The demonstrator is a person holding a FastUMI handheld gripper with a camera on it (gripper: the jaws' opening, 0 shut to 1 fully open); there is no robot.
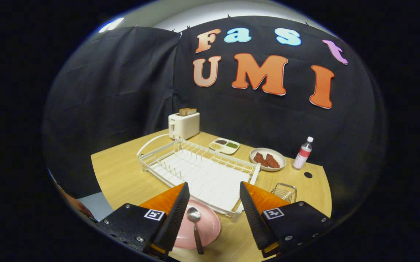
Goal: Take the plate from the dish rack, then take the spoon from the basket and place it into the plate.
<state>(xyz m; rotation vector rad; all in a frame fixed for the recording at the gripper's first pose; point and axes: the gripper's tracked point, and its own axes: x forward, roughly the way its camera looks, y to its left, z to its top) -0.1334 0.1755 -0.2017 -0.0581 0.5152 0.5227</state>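
Observation:
A pink plate [206,227] lies on the wooden table just in front of the white dish rack [199,171], partly behind my left finger. A metal spoon [195,225] rests in the plate, bowl toward the rack and handle pointing back past the plate's rim. My gripper [213,203] hovers above them, open, with a wide gap and nothing between its fingers. The small wire basket [284,192] stands to the right of the rack, just beyond my right finger.
A white toaster [183,124] with bread stands behind the rack. A divided tray of condiments [224,146], a plate of red food [267,159] and a bottle [303,153] line the back of the table. A person's hand [73,203] shows at the left.

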